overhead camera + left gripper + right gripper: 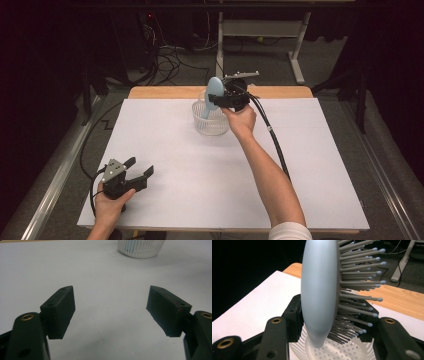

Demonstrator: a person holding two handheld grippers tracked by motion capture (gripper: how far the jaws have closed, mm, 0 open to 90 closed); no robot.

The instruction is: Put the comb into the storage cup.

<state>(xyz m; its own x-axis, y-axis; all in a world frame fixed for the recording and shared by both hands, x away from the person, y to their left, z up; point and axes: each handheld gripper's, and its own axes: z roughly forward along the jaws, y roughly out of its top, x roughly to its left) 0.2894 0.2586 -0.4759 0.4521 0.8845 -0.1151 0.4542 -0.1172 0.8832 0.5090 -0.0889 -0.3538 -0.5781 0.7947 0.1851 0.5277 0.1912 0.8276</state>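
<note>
Above the white slotted basket (210, 120), I hold the pale blue hairbrush (215, 90) upright in my right gripper (220, 100), jaws clamped on its head, handle down inside so it drops cleanly. Well apart from the basket, near the table's (300, 165) front edge, my left gripper (142, 170) rests open and empty, out of the way.

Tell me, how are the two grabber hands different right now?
The right gripper has a light blue hairbrush between its fingers, while the left gripper has nothing between its fingers. The right gripper is held up over the white basket at the far side; the left gripper sits low by the near edge of the table. Both are black, and each is held in one hand.
</note>
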